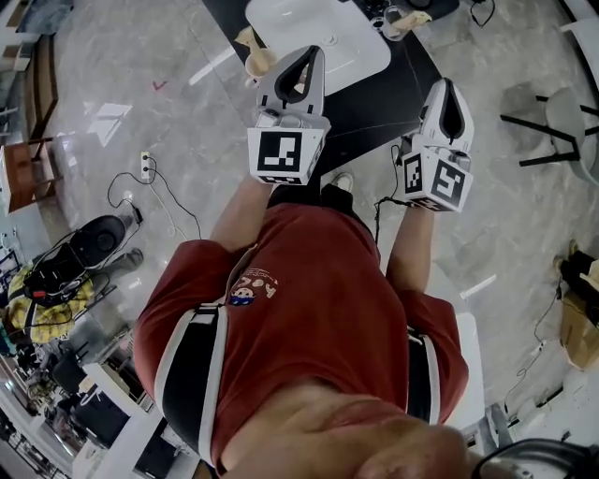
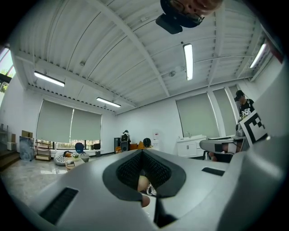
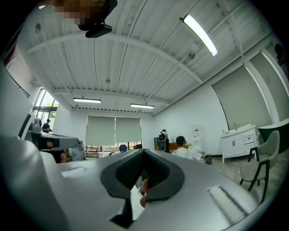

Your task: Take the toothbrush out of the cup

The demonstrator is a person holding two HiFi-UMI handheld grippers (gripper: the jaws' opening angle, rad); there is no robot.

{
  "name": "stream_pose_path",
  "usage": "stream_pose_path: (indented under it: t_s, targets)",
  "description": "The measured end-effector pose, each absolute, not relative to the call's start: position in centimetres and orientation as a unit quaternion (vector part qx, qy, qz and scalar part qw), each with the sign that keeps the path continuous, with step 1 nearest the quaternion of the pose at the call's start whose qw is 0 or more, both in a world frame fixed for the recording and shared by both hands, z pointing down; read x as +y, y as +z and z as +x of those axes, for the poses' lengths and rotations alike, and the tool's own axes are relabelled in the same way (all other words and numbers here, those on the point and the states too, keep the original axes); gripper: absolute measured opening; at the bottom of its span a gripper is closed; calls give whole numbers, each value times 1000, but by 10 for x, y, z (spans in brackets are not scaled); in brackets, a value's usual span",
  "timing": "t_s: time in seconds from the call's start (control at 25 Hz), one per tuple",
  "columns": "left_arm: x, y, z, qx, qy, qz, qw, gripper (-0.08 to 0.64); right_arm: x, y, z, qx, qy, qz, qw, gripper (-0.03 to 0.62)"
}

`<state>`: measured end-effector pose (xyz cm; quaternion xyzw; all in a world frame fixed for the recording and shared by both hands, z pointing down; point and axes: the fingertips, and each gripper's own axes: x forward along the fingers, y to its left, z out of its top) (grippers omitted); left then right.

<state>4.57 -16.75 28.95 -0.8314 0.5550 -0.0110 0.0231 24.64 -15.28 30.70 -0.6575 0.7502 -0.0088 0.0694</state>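
In the head view my left gripper [image 1: 315,50] and right gripper [image 1: 448,84] are held out level ahead of the person's red shirt, both shut with nothing between the jaws. Ahead stands a black table [image 1: 374,98] bearing a white basin [image 1: 323,33]. A beige cup [image 1: 256,62] stands at the table's left edge, just left of the left gripper's tip. A second, clear cup [image 1: 401,21] with something pale in it stands at the far right of the basin. I cannot make out a toothbrush. In the gripper views the left gripper [image 2: 143,151] and the right gripper [image 3: 143,150] have their jaws closed together.
Grey marble floor lies all round. A power strip [image 1: 145,166] with cables lies on the floor at left, with bags and gear [image 1: 65,271] further left. A dark chair [image 1: 557,122] stands at right. People sit far off in the room [image 3: 180,142].
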Motion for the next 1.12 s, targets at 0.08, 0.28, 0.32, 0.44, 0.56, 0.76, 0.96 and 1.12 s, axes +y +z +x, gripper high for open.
stream_pose_path:
  t_s: [0.08, 0.28, 0.32, 0.44, 0.56, 0.76, 0.96, 1.12]
  targets:
    - [-180, 293, 48, 550, -11, -835, 22, 5, -165, 313, 246, 748, -12, -660, 66, 11]
    - [-212, 311, 60, 529, -13, -849, 7, 5, -194, 334, 249, 738, -26, -673, 51, 11]
    - [-219, 316, 62, 524, -15, -852, 1, 5, -199, 339, 250, 735, -29, -676, 46, 12]
    - [-240, 326, 62, 515, -18, -857, -13, 5, -221, 354, 246, 732, -42, -679, 36, 34]
    - [-258, 338, 63, 511, -23, -859, -25, 5, -243, 369, 241, 732, -58, -678, 26, 57]
    - [-279, 357, 69, 499, -41, -864, -53, 5, -273, 395, 239, 736, -85, -671, 2, 146]
    - [-293, 373, 72, 490, -54, -867, -73, 5, -304, 427, 243, 736, -120, -667, -10, 242]
    - [-303, 385, 71, 486, -63, -867, -84, 5, -323, 453, 245, 730, -141, -668, -23, 252]
